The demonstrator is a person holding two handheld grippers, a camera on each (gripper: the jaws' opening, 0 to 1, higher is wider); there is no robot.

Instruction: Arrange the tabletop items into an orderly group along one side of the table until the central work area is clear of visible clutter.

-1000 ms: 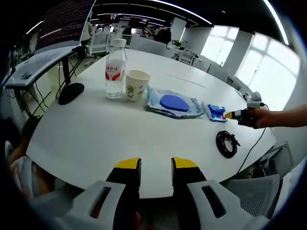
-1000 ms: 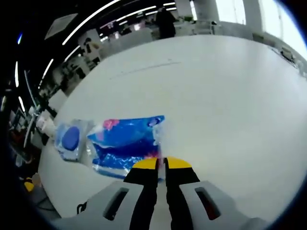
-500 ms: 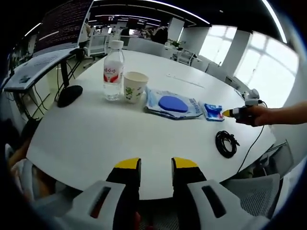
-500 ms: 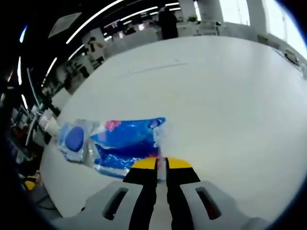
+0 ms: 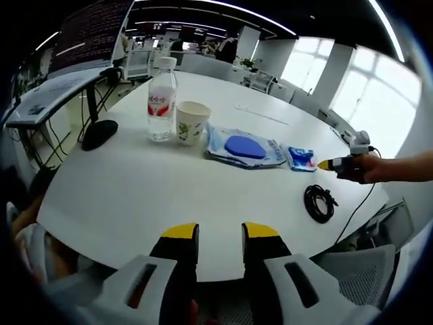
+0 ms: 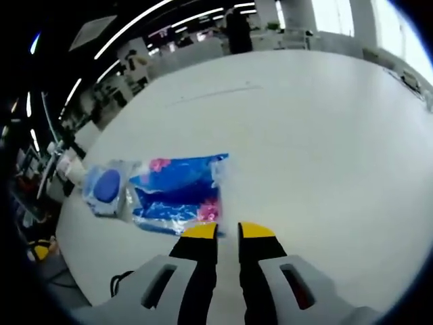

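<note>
On the white round desk (image 5: 135, 183) I count five loose items in a rough row. In the left gripper view, from left to right: one clear water bottle (image 5: 162, 99) with a red label and white cap, standing upright; one paper cup (image 5: 191, 122) just beside it, also upright; one large clear pouch holding a blue oval pad (image 5: 243, 147), lying flat; one small blue packet (image 5: 302, 159) lying flat just beside the pouch. Nearer the desk edge, apart from the row, lies one coiled black cable (image 5: 319, 202).

My right gripper (image 5: 336, 163) reaches in from the right of that view, held by a hand (image 5: 379, 168), its yellow tips close to the small blue packet. In the right gripper view the same gripper (image 6: 222, 231) has its jaws a narrow gap apart, holding nothing, with the blue packet (image 6: 177, 196) just ahead of the tips and the pouch (image 6: 105, 187) beyond it.

My left gripper (image 5: 220, 232) hovers off the near desk edge, jaws moderately open and empty.
</note>
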